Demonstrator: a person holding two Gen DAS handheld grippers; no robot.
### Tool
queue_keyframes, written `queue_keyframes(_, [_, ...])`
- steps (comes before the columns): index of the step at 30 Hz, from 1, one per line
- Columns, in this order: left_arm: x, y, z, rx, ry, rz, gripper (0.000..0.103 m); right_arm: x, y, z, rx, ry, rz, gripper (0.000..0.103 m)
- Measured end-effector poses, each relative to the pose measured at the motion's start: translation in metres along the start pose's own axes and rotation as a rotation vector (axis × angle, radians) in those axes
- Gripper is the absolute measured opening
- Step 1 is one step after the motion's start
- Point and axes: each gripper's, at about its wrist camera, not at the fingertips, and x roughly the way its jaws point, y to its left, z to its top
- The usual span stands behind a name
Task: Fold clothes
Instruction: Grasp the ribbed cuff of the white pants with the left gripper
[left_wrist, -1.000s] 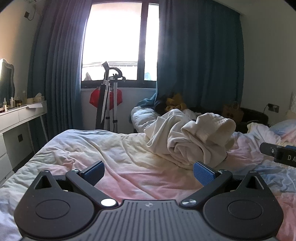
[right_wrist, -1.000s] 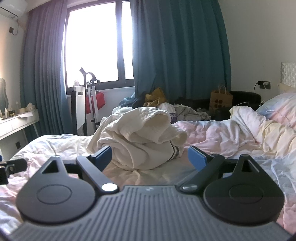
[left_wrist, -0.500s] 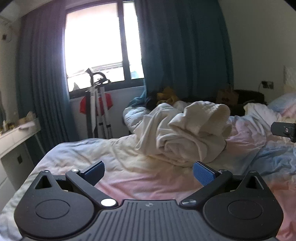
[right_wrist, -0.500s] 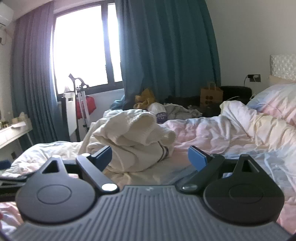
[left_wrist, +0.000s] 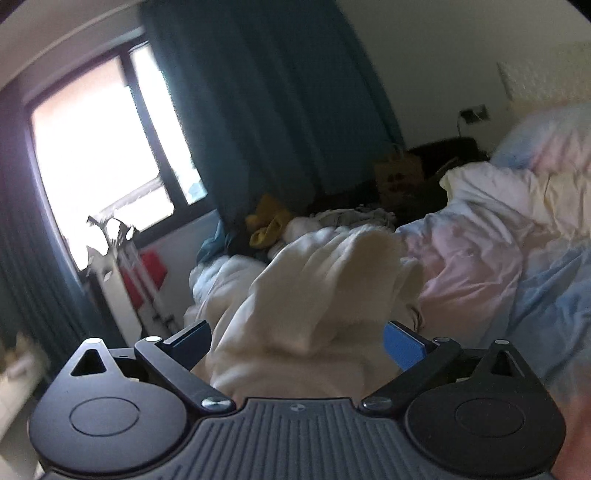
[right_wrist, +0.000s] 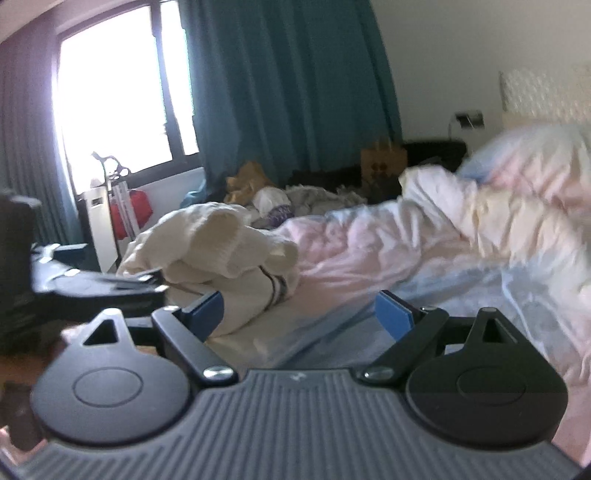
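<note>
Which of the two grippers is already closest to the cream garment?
The left gripper: the cream garment lies between its open blue fingers. The right gripper stands beside it.

No words, numbers or brand names can be read, both views blurry, a small round mark on the left gripper (left_wrist: 295, 341) body too tiny to make out, a dark print on the brown paper bag (right_wrist: 382, 164) too smeared to read

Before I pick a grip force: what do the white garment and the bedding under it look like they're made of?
The white garment looks like thick, matte knit, likely cotton: a ribbed cuff, dark stripes and bulky soft folds show. The duvet cover looks like thin, smooth woven cloth in pastel pink, blue and cream, with fine sharp creases. Motion blur hides the weave of both, so fibre is a guess.
</note>
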Motion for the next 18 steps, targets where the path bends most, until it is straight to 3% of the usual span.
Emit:
queue_keyframes(5, [0.064,-0.028,0.028,0.081,0.047,0.05,0.091,0.018,-0.016,-0.002,0.012,0.009,-0.019,0.091])
queue_keyframes(9, [0.11,-0.033,0.039,0.083,0.105,0.106,0.082,0.032,-0.031,-0.002,0.047,0.012,-0.034,0.091])
queue_keyframes(11, [0.122,-0.03,0.043,0.061,0.117,0.106,0.063,0.038,-0.032,-0.005,0.054,0.02,-0.023,0.091])
queue_keyframes(13, [0.125,-0.024,0.048,0.014,0.121,0.085,0.054,0.044,-0.031,-0.008,0.048,0.029,-0.008,0.091])
queue_keyframes(16, [0.114,-0.004,0.055,-0.07,0.095,0.067,0.024,0.048,-0.027,-0.011,0.028,0.029,0.014,0.091])
queue_keyframes(18, [0.101,0.012,0.061,-0.123,0.065,0.071,0.018,0.047,-0.025,-0.012,0.017,0.02,0.024,0.091])
